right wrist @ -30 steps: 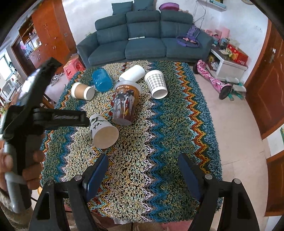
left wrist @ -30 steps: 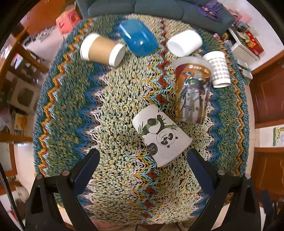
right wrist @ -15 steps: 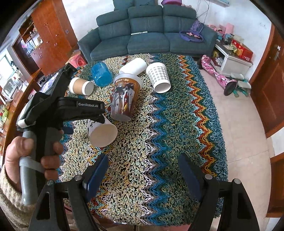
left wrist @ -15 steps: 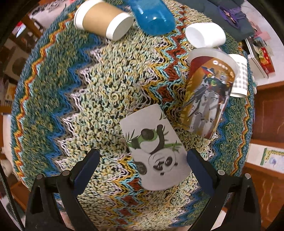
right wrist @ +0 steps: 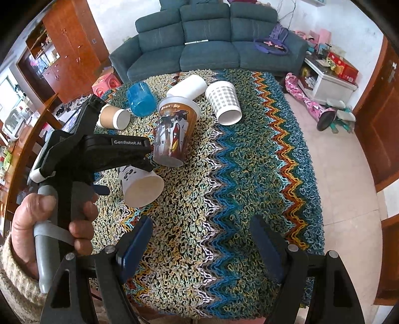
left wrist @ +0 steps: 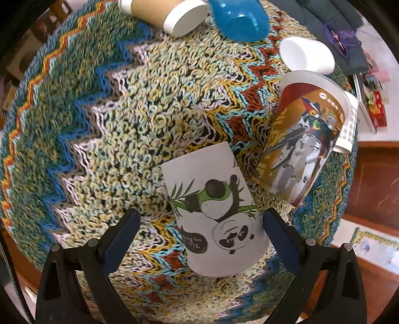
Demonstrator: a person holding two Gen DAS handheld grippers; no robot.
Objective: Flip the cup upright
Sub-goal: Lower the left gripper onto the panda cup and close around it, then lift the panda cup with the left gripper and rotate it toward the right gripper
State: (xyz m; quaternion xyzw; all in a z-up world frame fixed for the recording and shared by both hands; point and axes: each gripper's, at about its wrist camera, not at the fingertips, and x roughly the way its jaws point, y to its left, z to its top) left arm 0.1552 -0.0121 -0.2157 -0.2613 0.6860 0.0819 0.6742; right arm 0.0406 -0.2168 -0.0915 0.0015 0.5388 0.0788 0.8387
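A: Where is the panda cup (left wrist: pixel 215 211) lying right now?

B: It is lying on its side on the worktop (left wrist: pixel 104 119), which a zigzag knitted cloth is covering, near the worktop's near edge and toward its left side. In the right wrist view its open mouth (right wrist: pixel 143 190) is facing the near edge.

A: And the left gripper (left wrist: pixel 199 224)?

B: Its fingers are standing spread wide, released, one on either side of the cup. The right-hand finger (left wrist: pixel 279 239) is sitting just beside the cup's wall; I cannot tell if it is touching. The other finger (left wrist: pixel 119 236) is standing clear of it. A hand (right wrist: pixel 52 231) is gripping the tool's handle in the right wrist view.

A: The right gripper (right wrist: pixel 199 245)?

B: Also spread open and grasping nothing, hanging over the cloth by the near edge, well apart from the cup.

A: What is lying around it?

B: A tall printed cup (left wrist: pixel 303 139) is leaning just beside it toward the far edge. Beyond are lying a brown cup (left wrist: pixel 159 10), a blue cup (left wrist: pixel 239 22), a plain white cup (left wrist: pixel 306 56) and a checked cup (right wrist: pixel 224 102), all on their sides.
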